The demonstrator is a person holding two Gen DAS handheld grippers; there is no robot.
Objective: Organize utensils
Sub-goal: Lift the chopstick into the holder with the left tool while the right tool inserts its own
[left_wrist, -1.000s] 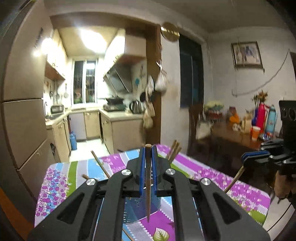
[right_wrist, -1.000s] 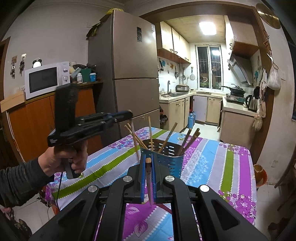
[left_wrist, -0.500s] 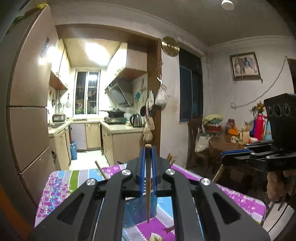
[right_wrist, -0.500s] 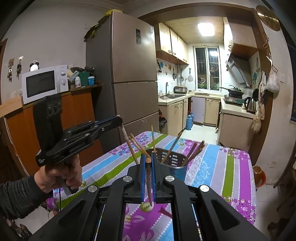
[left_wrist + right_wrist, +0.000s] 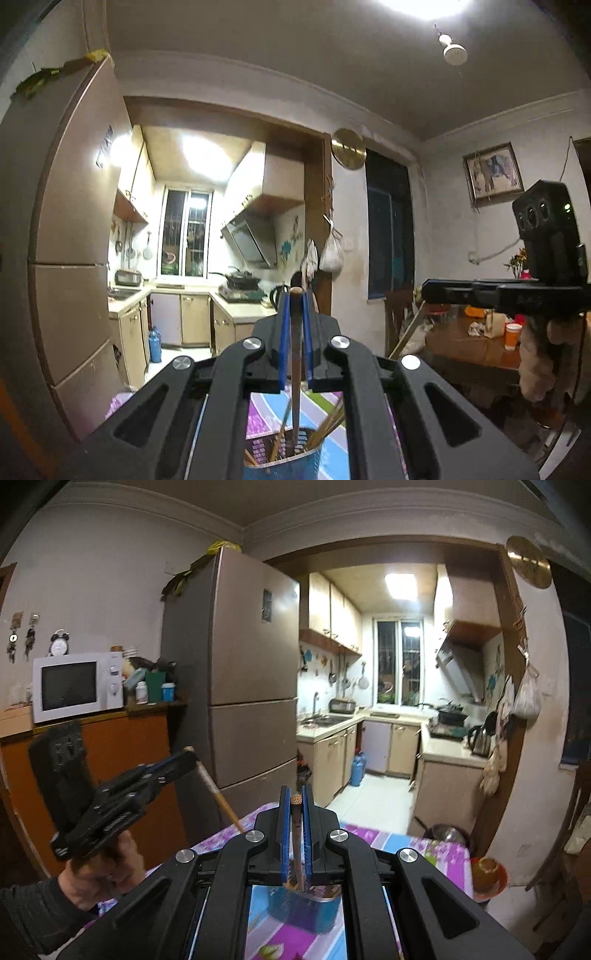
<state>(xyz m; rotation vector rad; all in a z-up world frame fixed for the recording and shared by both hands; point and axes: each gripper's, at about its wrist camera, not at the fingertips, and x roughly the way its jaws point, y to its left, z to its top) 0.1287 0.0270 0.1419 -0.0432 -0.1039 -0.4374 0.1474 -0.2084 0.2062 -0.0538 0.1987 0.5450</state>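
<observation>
Left wrist view: the left gripper (image 5: 294, 332) is clenching a slim brown wooden chopstick (image 5: 295, 369), its lower end hanging over the blue perforated utensil holder (image 5: 291, 463) full of other chopsticks on the striped floral tablecloth (image 5: 258, 410). At far right, the right gripper (image 5: 430, 291) is pinching a second chopstick.

Right wrist view: the right gripper is gripping its dark patterned-top chopstick (image 5: 297, 842) above the same holder. Both sticks are hanging tilted; releasing off-centre could send one outside the rim, or clashing against those already standing inside.
</observation>
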